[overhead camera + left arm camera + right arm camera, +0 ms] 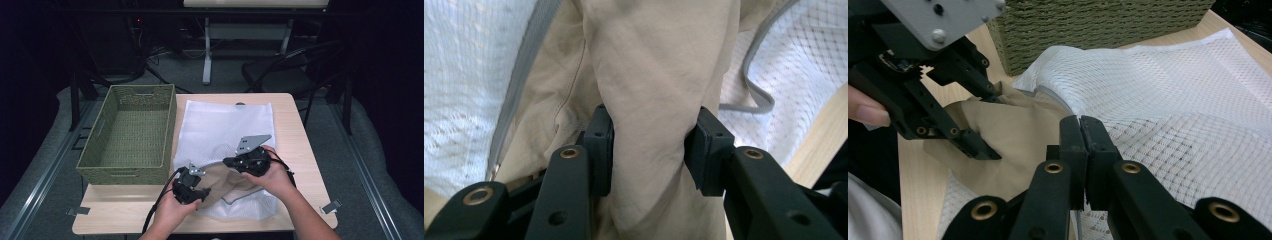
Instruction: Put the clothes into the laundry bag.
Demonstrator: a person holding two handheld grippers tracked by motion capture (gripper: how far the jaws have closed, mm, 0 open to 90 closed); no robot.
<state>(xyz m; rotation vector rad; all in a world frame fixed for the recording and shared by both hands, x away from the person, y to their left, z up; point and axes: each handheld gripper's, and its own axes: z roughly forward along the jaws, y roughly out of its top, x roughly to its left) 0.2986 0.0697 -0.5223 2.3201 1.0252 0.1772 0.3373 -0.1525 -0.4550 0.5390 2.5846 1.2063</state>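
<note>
Beige cloth (649, 95), partly inside mesh bag (220, 125), clamped by left gripper (650, 150); right gripper (1082, 150) pinches the bag's edge.

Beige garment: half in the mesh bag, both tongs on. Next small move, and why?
Probably push the left tongs forward, feeding the beige garment deeper into the white mesh bag. The left tongs pinch a bunched fold of the garment, much of which lies outside the grey-edged opening. The right tongs are shut at the bag's edge, seemingly holding that opening up.

Beige cloth (649, 75); white mesh bag (220, 122), grey trim; olive woven basket (131, 132).
</note>
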